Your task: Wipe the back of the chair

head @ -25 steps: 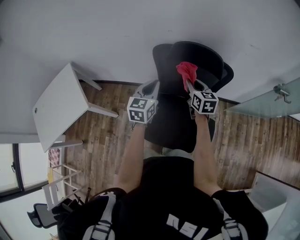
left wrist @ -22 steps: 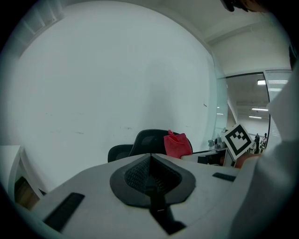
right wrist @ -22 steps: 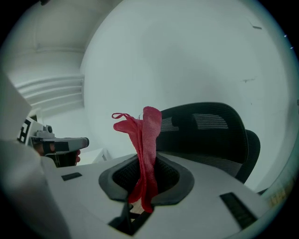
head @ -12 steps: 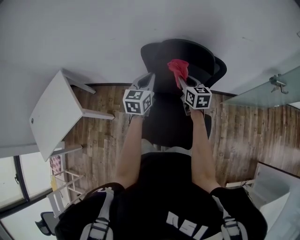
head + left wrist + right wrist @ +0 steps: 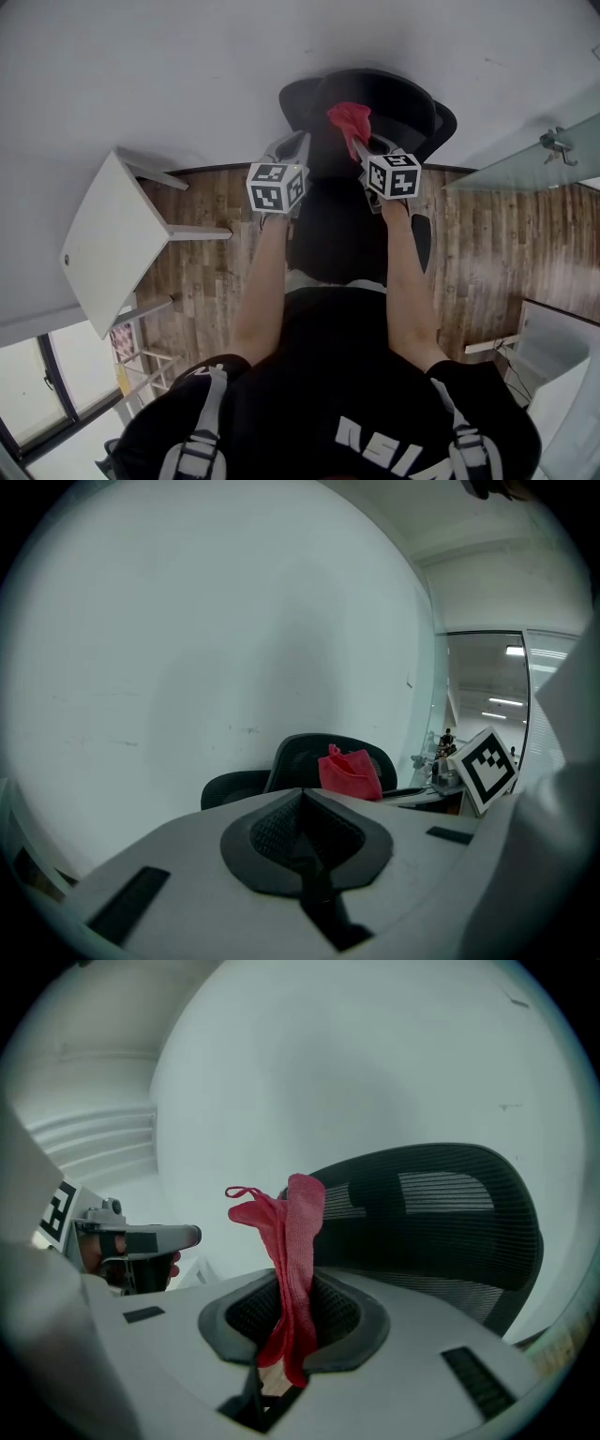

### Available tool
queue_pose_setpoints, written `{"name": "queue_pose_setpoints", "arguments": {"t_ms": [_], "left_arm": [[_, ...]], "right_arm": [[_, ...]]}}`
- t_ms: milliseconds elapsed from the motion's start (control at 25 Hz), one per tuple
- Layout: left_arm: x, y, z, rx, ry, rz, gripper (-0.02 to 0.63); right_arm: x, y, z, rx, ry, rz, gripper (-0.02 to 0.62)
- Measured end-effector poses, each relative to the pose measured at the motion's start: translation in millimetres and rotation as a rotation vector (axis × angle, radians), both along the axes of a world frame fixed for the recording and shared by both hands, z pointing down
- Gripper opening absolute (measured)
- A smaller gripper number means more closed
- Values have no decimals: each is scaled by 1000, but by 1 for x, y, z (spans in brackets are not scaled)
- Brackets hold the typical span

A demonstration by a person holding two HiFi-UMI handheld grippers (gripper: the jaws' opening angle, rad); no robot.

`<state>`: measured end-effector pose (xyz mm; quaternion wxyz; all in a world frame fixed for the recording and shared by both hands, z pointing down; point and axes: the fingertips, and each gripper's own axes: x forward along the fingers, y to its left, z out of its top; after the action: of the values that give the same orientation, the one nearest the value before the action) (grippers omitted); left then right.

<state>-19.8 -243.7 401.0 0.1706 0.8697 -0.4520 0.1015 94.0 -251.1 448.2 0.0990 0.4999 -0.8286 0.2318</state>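
No word or number reads with confidence here. White block lettering (image 5: pixel 380 448) crosses the person's black shirt (image 5: pixel 347 366) at the bottom of the head view. It is seen upside down and clipped by the frame edge, so its letters stay uncertain. The left marker cube (image 5: pixel 277 186) and right marker cube (image 5: pixel 392 174) carry only black-and-white square patterns — no text, brand or figure.

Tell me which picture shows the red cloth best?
The right gripper view: the cloth stands big in the middle, pinched in the right gripper. The head view shows it small, from above. The left gripper view shows it small too, in front of the chair.
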Motion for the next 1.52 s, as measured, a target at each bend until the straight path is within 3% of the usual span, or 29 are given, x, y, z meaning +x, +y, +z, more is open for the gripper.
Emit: {"name": "queue_pose_setpoints", "arguments": {"t_ms": [640, 1040, 1520], "left_arm": [[-10, -30, 6, -13, 11, 93, 25], [-31, -47, 7, -14, 12, 87, 25], [-29, -61, 1, 0, 14, 102, 25]], "right_arm": [[-53, -35, 14, 11, -18, -21, 87], [-55, -60, 6, 22, -27, 42, 86], [-39, -78, -11, 35, -11, 112, 87]]}}
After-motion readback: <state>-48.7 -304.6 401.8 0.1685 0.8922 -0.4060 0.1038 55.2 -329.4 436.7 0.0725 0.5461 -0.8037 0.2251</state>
